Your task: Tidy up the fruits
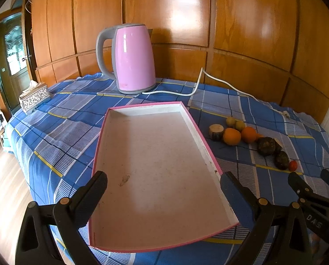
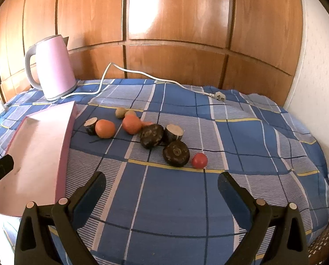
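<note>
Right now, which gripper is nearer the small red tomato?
Right. The right gripper, open, faces the fruit cluster with the red tomato just ahead of its fingertips. The left gripper, also open, hangs over the pink tray, with the tomato off to its right.

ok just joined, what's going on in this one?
A person holds two grippers over a table with a blue plaid cloth. The left gripper hovers open above the pink tray, which holds nothing. The right gripper is open too, facing a loose cluster of fruit beside the tray: two oranges, dark round pieces, a small red one. Nothing is gripped or sorted yet. A pink kettle stands behind.
</note>
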Motion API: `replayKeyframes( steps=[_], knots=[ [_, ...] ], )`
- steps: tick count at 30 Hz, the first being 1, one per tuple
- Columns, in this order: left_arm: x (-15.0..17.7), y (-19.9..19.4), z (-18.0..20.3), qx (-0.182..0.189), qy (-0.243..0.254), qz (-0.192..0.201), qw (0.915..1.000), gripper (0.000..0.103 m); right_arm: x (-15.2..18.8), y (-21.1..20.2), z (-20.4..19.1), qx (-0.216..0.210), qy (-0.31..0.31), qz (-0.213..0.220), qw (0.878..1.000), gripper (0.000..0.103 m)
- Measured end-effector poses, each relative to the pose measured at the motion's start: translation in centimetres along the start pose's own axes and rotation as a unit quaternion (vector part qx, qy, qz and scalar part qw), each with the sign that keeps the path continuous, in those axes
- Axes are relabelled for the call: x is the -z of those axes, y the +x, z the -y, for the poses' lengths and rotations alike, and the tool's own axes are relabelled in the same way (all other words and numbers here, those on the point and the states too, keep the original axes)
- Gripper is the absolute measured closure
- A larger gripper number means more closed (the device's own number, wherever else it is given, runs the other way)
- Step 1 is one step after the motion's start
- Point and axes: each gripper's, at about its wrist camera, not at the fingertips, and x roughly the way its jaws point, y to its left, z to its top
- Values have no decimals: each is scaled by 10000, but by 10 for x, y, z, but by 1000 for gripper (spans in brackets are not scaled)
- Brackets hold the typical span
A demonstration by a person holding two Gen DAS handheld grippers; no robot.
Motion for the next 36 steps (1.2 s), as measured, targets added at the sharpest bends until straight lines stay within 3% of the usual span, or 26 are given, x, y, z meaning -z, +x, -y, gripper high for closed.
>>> replayKeyframes(
  steps=[36],
  knots=[
    [2,-6,11,43,176,32,9998,0,2,-4,0,-26,32,123,9999,0]
  ],
)
